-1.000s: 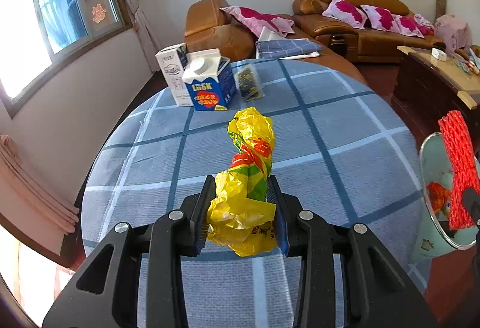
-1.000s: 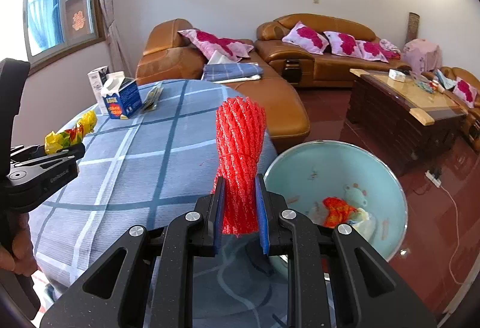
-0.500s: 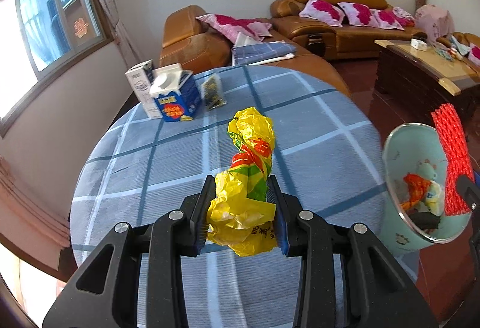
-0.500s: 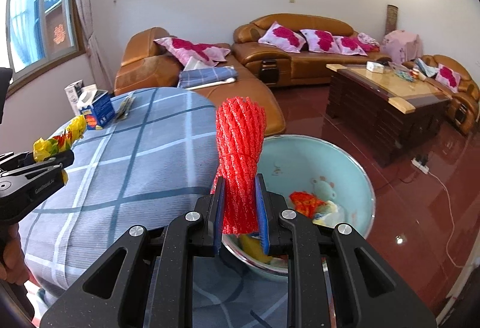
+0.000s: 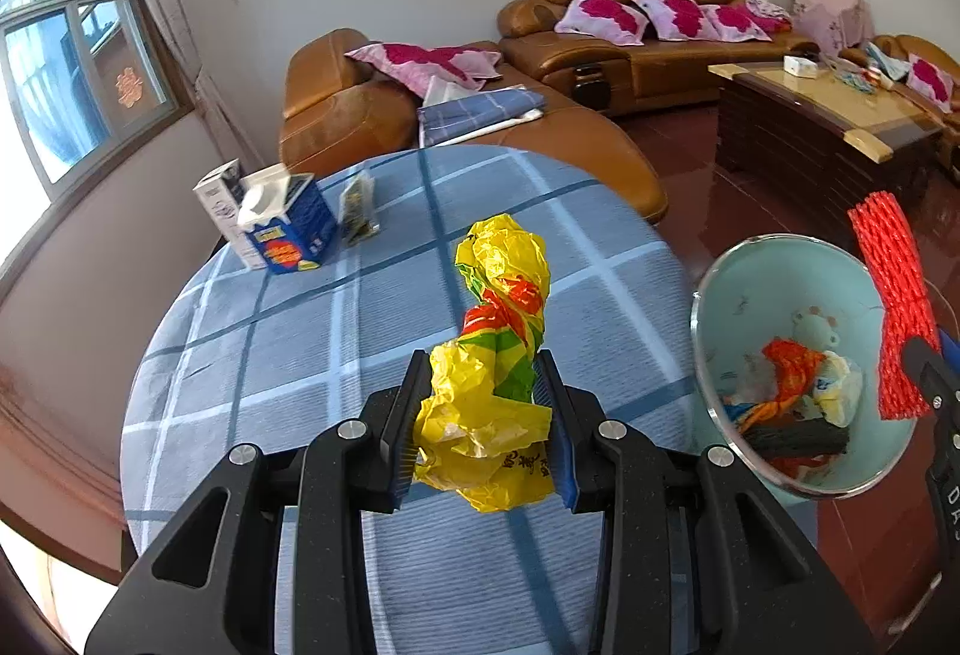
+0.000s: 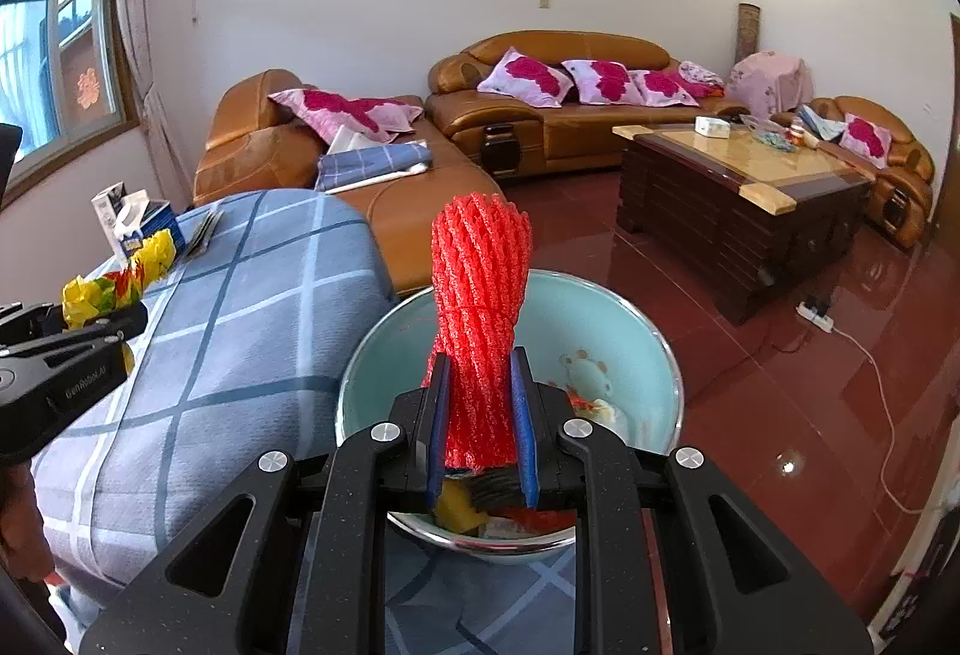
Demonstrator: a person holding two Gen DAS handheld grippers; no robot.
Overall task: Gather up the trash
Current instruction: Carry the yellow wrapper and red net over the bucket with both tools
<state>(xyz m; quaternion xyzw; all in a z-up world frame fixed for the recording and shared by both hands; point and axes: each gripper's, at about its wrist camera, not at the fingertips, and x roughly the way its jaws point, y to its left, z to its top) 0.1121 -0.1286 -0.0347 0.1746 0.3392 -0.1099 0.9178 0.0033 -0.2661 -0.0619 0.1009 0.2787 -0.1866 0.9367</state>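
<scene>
Left claw clamped on yellow wrapper over table; right claw gripping red foam net above bin.

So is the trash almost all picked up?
Partly. Some wrappers already lie in the bin. The left gripper is shut on a yellow wrapper, and the right gripper holds red foam net over the bin. Two cartons and a small packet are left on the table.

Checked blue table with two cartons, packet
</scene>
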